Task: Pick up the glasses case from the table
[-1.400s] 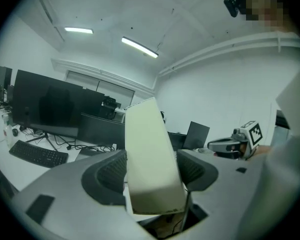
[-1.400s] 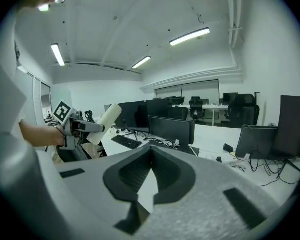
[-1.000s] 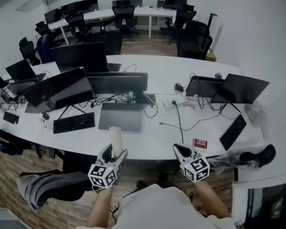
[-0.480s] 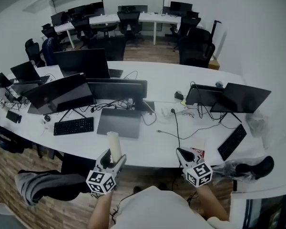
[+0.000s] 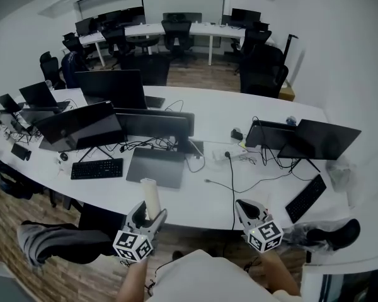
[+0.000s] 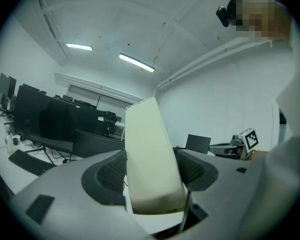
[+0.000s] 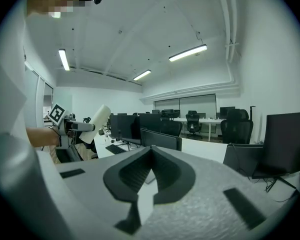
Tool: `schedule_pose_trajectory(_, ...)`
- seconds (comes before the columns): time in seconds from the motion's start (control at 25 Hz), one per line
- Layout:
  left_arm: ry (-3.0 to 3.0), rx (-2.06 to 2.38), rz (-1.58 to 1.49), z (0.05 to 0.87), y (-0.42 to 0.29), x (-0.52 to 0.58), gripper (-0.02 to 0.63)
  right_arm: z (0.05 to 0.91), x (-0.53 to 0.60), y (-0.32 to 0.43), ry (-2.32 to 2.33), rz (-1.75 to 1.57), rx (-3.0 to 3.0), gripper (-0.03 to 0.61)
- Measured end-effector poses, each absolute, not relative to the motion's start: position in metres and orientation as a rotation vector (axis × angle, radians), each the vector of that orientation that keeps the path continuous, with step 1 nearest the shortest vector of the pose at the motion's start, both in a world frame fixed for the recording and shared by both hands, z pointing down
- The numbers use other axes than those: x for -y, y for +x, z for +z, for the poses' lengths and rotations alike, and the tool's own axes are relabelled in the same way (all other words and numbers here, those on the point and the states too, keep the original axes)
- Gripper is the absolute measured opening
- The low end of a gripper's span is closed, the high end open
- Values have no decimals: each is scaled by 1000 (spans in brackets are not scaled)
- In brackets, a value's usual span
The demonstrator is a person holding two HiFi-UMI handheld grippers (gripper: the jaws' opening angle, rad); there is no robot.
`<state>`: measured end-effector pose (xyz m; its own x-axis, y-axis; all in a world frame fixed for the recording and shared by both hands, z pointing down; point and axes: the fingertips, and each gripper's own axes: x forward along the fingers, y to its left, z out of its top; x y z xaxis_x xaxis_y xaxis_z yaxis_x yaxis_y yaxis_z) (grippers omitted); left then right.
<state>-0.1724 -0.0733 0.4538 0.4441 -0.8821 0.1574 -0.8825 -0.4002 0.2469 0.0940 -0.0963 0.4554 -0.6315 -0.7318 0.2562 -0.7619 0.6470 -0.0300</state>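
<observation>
Head view: vs a sec ago, we see both grippers drawn nearer our body, & the red card by the right gripper (image 5: 244, 205) is gone from sight. We count 2 grippers, 1 glasses case (image 5: 151, 192), 2 keyboards (image 5: 97, 168). The left gripper (image 5: 149, 212) holds the case upright, off the table (image 5: 195, 200), by its near edge.
Left gripper view: pads pinch the case (image 6: 152, 154) from both sides.
Right gripper view: jaws together, nothing btwn.

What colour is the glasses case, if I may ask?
Cream-white glasses case; clearest in left gripper view.
</observation>
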Motion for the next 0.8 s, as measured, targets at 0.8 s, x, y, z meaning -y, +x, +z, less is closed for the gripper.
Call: schedule_pose_trajectory(0.8, 2400, 1549, -12, 453, -163, 74, 308, 456, 99, 98, 1174, 203, 2675, -2)
